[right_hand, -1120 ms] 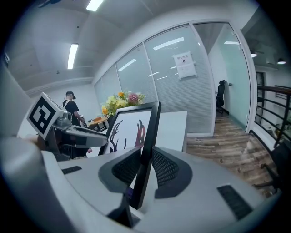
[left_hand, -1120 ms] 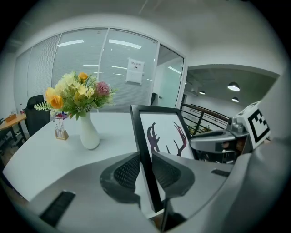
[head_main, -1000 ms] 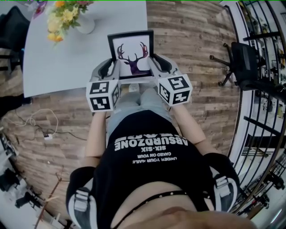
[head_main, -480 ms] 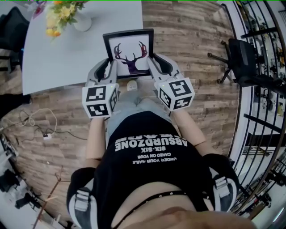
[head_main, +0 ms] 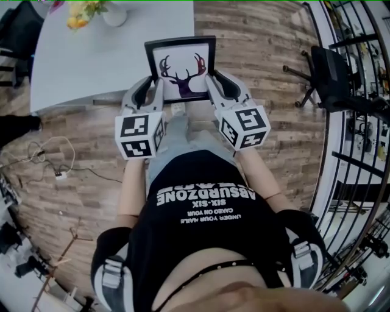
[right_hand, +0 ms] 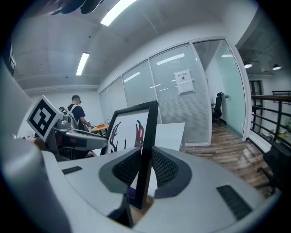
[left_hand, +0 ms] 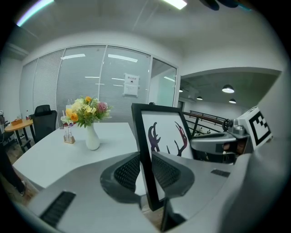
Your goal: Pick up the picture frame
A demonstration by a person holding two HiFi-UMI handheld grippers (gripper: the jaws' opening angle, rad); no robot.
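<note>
a white table (head_main: 91,67) stands on a floor (head_main: 262,55) of wood-look planks. at the table's far end sits a white vase (left_hand: 92,136) of yellow, orange and pink flowers. behind the table runs a glass wall (left_hand: 82,86) with pale blinds and a paper notice (left_hand: 131,85) on it. a black office chair (left_hand: 43,120) stands beside the table. long ceiling lights (right_hand: 117,11) glow overhead. well to the table's right a black railing (head_main: 359,122) edges the floor. a white power strip (head_main: 60,175) with its cable lies on the planks near the table.
</note>
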